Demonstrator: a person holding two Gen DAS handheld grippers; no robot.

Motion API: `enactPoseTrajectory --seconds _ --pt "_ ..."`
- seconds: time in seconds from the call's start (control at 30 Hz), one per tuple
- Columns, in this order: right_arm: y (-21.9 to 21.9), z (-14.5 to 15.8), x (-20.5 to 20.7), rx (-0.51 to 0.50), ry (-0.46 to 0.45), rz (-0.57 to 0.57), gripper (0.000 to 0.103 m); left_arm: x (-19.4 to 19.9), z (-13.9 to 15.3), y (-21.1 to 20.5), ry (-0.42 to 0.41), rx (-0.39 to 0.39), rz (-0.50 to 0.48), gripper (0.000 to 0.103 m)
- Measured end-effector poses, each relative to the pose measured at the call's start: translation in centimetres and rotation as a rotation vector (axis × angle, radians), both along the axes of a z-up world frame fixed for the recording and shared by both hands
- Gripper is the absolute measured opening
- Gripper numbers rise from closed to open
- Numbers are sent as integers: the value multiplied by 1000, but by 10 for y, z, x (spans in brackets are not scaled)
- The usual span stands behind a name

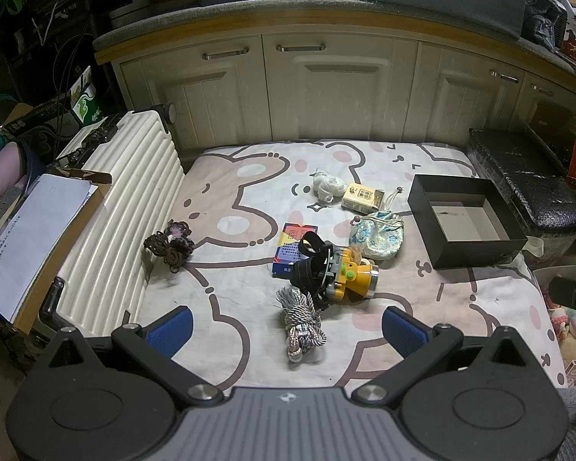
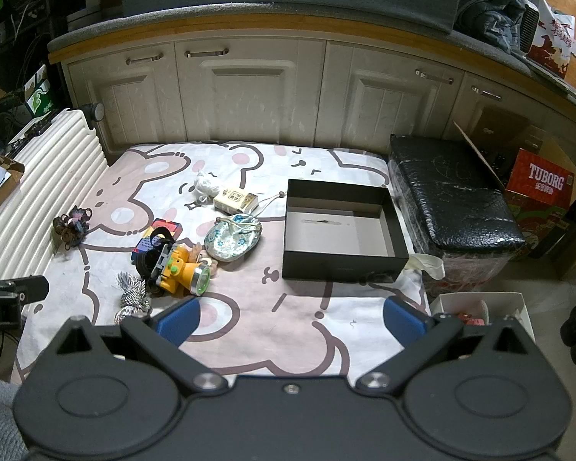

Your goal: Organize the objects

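Loose objects lie on a bear-print sheet (image 1: 242,307): a yellow headlamp (image 1: 338,272) with black strap, a grey-white cord bundle (image 1: 301,319), a colourful card box (image 1: 293,247), a floral pouch (image 1: 378,236), a cream small box (image 1: 363,196), a white yarn bundle (image 1: 326,184) and a brown cord bundle (image 1: 169,244). An open empty black box (image 1: 466,219) sits to the right; it also shows in the right wrist view (image 2: 341,230). My left gripper (image 1: 288,326) is open and empty above the cord bundle. My right gripper (image 2: 292,320) is open and empty, near the sheet's front.
A white ribbed suitcase (image 1: 123,223) with a paper-filled cardboard box (image 1: 38,230) borders the left. Cream cabinets (image 1: 326,88) stand behind. A black wrapped case (image 2: 449,207) and a red Tuborg carton (image 2: 541,188) stand right. A white bin (image 2: 480,307) sits by the front right.
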State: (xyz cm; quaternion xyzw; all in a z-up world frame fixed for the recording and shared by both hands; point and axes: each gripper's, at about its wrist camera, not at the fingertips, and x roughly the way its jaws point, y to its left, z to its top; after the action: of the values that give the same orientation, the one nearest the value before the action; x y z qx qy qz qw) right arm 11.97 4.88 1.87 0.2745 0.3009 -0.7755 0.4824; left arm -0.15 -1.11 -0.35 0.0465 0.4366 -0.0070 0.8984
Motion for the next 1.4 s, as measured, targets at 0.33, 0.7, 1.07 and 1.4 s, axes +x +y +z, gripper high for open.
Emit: enactPoseTrajectory --seconds 0.33,0.7,1.07,1.4 --pt "-1 0 1 0 0 -3 103 0 0 0 1 -4 -9 103" --pt "-2 0 3 0 0 -5 103 0 0 1 2 -6 -17 103" --pt "-3 0 4 0 0 -7 103 0 0 0 2 -9 -25 103" --pt "-3 0 4 0 -1 -11 103 0 0 1 3 -11 -31 103"
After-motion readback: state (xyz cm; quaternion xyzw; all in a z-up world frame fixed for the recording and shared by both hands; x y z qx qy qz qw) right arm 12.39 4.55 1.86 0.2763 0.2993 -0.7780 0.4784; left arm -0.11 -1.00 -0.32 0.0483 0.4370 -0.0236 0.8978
